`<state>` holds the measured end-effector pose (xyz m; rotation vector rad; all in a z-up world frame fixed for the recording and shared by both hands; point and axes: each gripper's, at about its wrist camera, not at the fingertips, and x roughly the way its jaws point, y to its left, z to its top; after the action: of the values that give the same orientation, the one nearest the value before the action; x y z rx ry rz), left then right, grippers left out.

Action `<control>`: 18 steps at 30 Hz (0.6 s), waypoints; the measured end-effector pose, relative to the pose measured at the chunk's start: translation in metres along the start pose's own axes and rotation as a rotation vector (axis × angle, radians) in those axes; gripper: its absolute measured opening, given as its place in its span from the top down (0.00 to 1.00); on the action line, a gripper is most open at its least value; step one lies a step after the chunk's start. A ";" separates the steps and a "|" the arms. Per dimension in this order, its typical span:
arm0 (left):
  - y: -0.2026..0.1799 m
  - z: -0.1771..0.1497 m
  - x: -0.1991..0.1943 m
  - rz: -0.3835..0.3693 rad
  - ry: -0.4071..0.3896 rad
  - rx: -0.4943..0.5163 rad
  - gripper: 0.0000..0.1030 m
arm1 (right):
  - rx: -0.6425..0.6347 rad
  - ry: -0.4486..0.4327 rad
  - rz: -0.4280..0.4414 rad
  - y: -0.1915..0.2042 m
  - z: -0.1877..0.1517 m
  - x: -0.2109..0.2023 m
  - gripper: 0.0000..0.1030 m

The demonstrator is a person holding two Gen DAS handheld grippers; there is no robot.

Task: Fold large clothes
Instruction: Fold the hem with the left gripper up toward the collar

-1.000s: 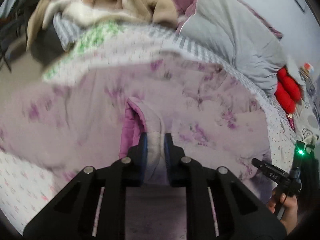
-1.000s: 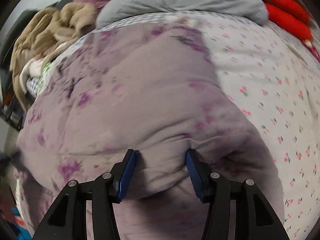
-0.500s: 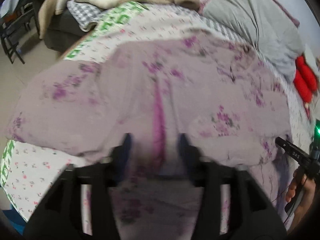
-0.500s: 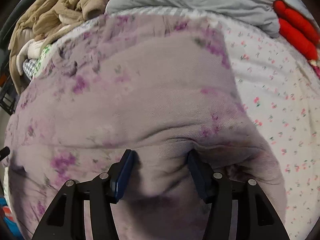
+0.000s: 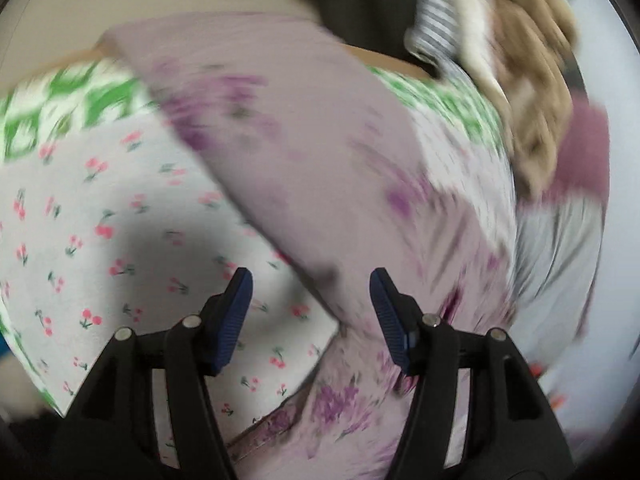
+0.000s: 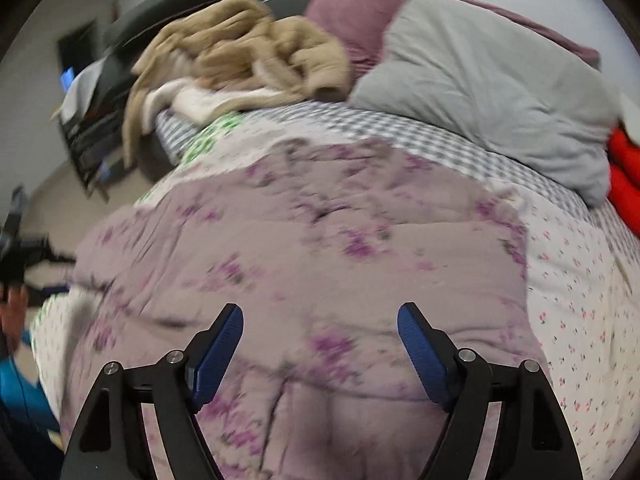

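Hand-held grippers (image 5: 311,298) (image 6: 320,334) agape, empty.

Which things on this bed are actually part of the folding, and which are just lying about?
Part of the job:
purple floral garment
left gripper, open
right gripper, open

Just lying about:
tan coat
grey pillow
red item
cherry-print sheet

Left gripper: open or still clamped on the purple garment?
Open. The left gripper has its jaws wide apart with nothing between them; the purple floral garment lies on the cherry-print sheet beyond the fingertips.
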<state>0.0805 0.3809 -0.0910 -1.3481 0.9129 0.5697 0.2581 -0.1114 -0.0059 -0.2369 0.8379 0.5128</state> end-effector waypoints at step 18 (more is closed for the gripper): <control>0.045 0.063 0.024 -0.092 -0.123 -0.209 0.45 | 0.143 0.010 0.108 0.002 -0.021 -0.015 0.22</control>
<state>0.0716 0.4465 -0.1384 -1.5163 0.7023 0.6837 0.2351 -0.1230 -0.0081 -0.0630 0.8961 0.5500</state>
